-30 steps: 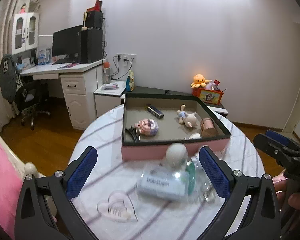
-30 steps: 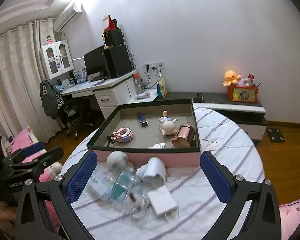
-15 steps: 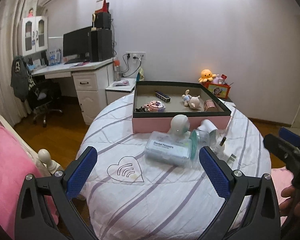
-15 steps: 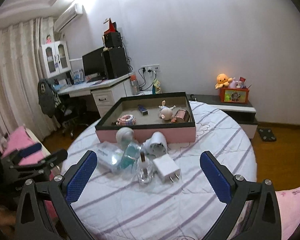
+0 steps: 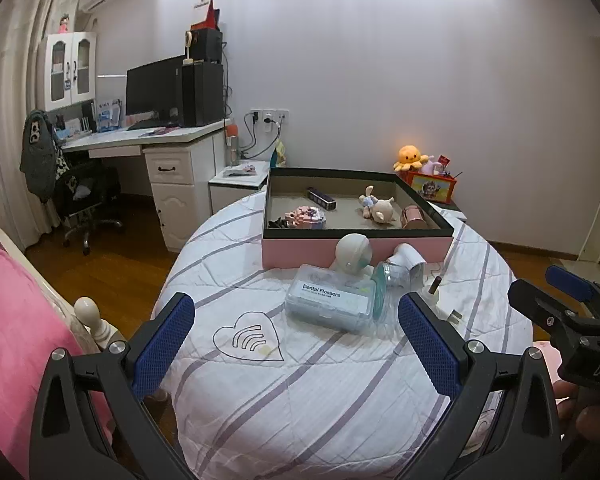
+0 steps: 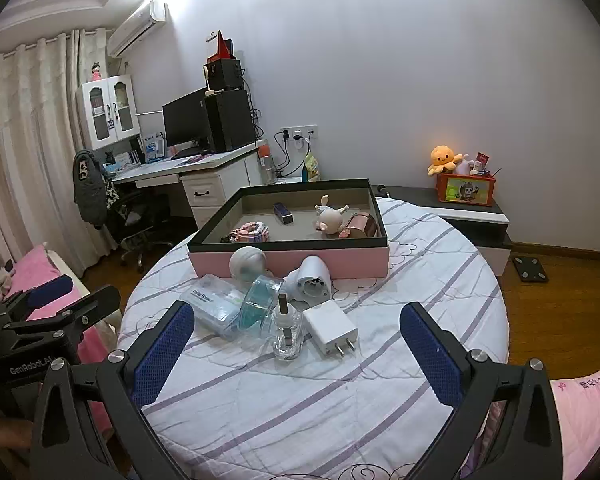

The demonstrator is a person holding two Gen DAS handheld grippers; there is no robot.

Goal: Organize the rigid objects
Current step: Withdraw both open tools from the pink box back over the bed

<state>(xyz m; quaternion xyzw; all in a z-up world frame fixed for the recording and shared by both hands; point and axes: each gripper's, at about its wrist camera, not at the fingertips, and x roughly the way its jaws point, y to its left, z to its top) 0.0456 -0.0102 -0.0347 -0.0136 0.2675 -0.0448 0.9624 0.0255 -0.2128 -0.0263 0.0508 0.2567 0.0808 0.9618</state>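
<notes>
A pink box point(image 5: 300, 249) point(image 6: 356, 263) with a dark rim stands at the far side of the round table. It holds a small brick model point(image 5: 305, 216), a dark bar point(image 5: 321, 198), a plush toy point(image 5: 376, 209) and a copper tin point(image 5: 413, 216). In front of it lie a dental flosser box point(image 5: 328, 299) point(image 6: 214, 304), a white ball-shaped device point(image 6: 247, 263), a teal roll point(image 6: 260, 302), a white cone-shaped part point(image 6: 314, 280), a glass bottle point(image 6: 286, 332) and a white charger plug point(image 6: 330, 328). My left gripper point(image 5: 296, 344) and right gripper point(image 6: 296, 354) are both open and empty, held back from the objects.
The table wears a white quilted cover with purple stripes point(image 6: 340, 400) and a heart print point(image 5: 248, 338). A pink bed point(image 5: 16, 320) is on the left. A desk with monitor point(image 5: 152, 128) and an office chair point(image 5: 80, 200) stand behind, and a low cabinet with toys point(image 6: 464, 192) is at the right.
Both grippers have pulled back and away from the table, so the box and loose objects look smaller and farther off. Both stay open and empty.
</notes>
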